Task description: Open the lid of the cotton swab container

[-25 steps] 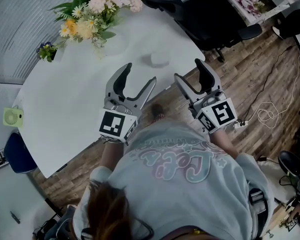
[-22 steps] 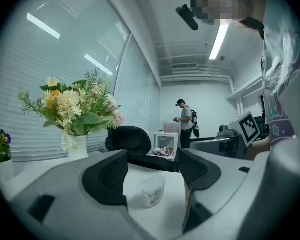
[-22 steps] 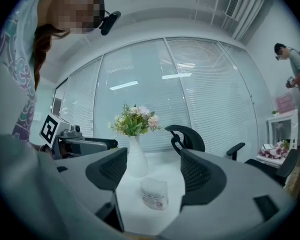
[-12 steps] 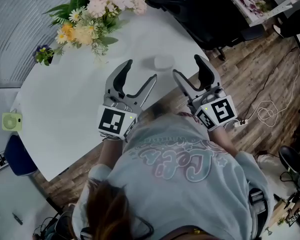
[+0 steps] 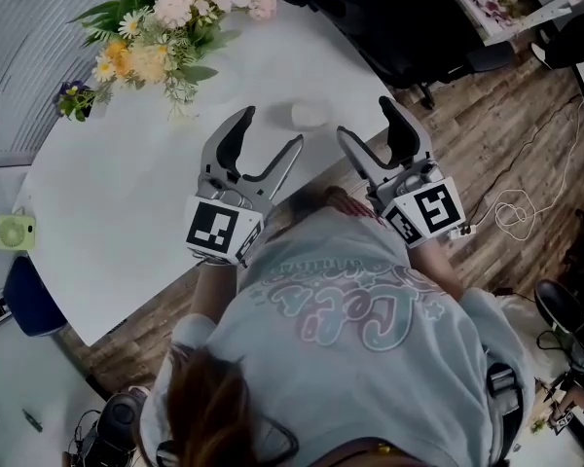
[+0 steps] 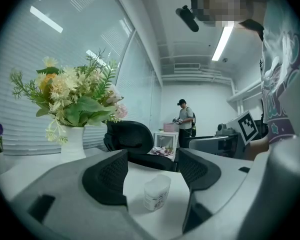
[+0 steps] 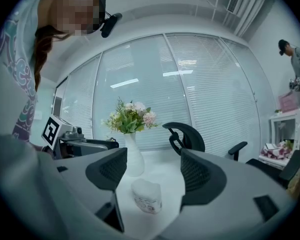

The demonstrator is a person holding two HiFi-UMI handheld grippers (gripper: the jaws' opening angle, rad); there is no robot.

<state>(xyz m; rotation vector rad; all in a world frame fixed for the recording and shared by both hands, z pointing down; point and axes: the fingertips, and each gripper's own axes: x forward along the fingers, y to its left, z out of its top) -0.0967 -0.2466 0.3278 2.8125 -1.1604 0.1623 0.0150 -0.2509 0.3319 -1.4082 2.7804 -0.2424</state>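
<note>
Blending into table, cotton swab container; left tongs, right tongs agape.

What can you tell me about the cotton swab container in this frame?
The cotton swab container is a small tub of whitish, cloudy plastic with a rounded, lobed top and a printed label low on its side. Its lid looks shut. It stands upright on the white table, near the table's edge. Nothing touches it: the left gripper and the right gripper are both open and stop short of it.
</note>
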